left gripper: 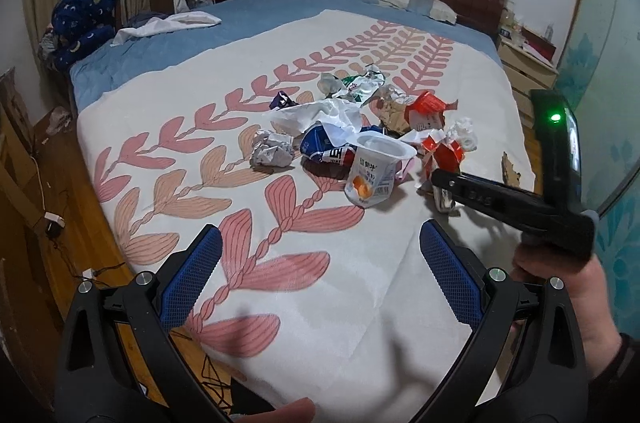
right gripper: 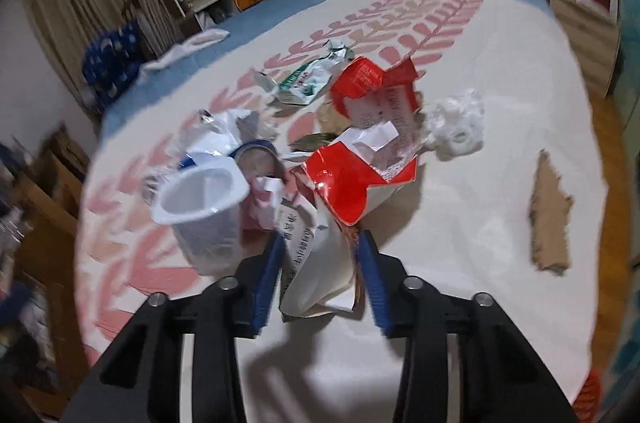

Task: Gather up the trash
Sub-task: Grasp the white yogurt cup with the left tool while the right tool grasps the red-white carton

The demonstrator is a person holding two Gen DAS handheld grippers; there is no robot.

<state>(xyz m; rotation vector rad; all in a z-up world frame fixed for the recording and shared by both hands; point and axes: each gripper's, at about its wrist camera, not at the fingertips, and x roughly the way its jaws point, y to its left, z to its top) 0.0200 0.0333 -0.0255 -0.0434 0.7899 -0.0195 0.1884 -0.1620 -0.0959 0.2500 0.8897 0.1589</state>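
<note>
Bedroom, with trash heaped on a white leaf-patterned blanket [left gripper: 360, 283].
Near us, we see the left gripper [left gripper: 320, 275] spread wide over bare blanket, while the right gripper [right gripper: 320, 263] pinches a torn red-and-white carton [right gripper: 320, 263]; farther, a yogurt cup [left gripper: 374, 171] stands left of it.

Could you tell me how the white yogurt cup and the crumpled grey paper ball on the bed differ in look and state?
The yogurt cup keeps its moulded shape, open mouth tilted up; the grey paper ball is crushed into a lump. The cup is white plastic with an orange fruit label; the ball is dull grey and unprinted. The cup lies close to the right tool, which grips a torn red-and-white carton; the ball sits farther off. Both rest on the blanket among the trash.
</note>
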